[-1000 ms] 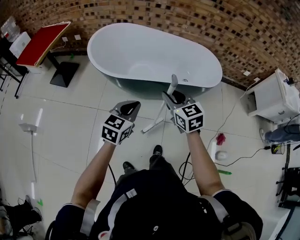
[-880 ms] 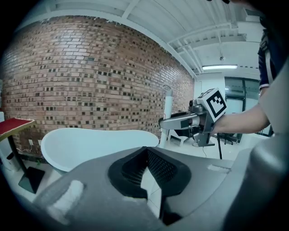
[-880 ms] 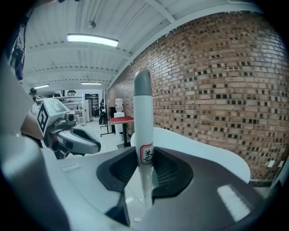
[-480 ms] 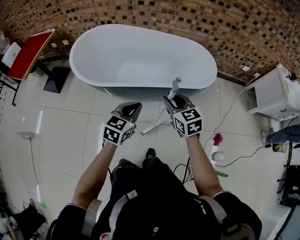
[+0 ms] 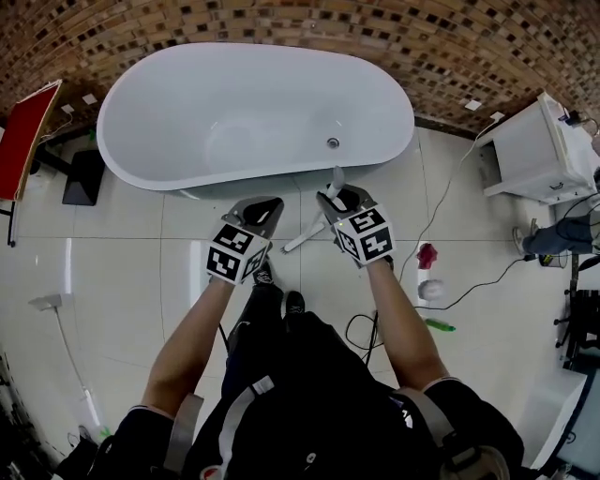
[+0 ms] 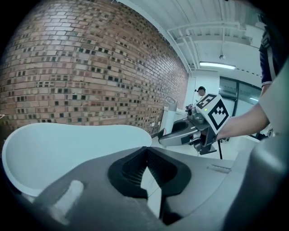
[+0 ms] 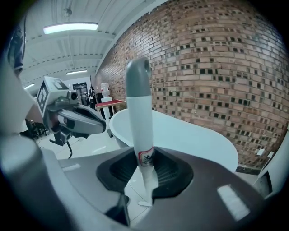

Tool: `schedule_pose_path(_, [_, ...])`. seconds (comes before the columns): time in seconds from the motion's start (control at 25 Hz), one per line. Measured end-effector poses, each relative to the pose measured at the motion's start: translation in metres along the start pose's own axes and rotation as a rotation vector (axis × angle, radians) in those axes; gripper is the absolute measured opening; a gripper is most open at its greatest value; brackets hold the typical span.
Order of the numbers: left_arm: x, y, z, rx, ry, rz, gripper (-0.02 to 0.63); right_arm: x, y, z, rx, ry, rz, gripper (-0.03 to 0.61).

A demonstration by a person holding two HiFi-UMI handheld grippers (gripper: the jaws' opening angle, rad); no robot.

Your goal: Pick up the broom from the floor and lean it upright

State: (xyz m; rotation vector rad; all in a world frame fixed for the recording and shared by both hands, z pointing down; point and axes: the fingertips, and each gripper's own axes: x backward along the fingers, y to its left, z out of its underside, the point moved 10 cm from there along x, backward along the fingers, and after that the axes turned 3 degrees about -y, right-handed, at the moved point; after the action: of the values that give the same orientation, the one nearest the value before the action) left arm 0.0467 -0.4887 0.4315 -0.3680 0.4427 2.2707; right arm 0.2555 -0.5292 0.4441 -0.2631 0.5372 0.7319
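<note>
We see the broom (image 5: 312,228) off the floor tiles (image 5: 112,244), its white shaft slanting from the right gripper (image 5: 339,197) down and to the left, with the low end between the two grippers in the head view. We cannot tell whether that low end touches the tiles. In the right gripper view the shaft stands almost upright between the jaws, which are clamped on it just at a small printed label, and the grey grip rises above them. The left gripper (image 5: 261,204) is held beside it, apart from the broom; its jaws meet at the tips with nothing between them. Just beyond both grippers lies the white bathtub (image 5: 187,94), set lengthwise along the brick wall (image 5: 281,19). To the right of the tub stands a white cabinet (image 5: 530,150), and a dark cable (image 5: 469,307) trails over the tiles near it. At the far left edge leans a red board (image 5: 21,131).
</note>
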Motion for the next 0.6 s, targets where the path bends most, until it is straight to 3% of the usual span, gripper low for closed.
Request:
schedule_pose_path(0.12, [-0.019, 0.018, -0.002, 0.000, 0.010, 0.031, 0.000, -0.021, -0.010, 0.002, -0.010, 0.047, 0.008, 0.103])
schedule_pose_path(0.6, [-0.055, 0.092, -0.013, 0.041, 0.022, 0.071, 0.000, -0.100, -0.043, -0.042, -0.035, 0.066, 0.021, 0.104])
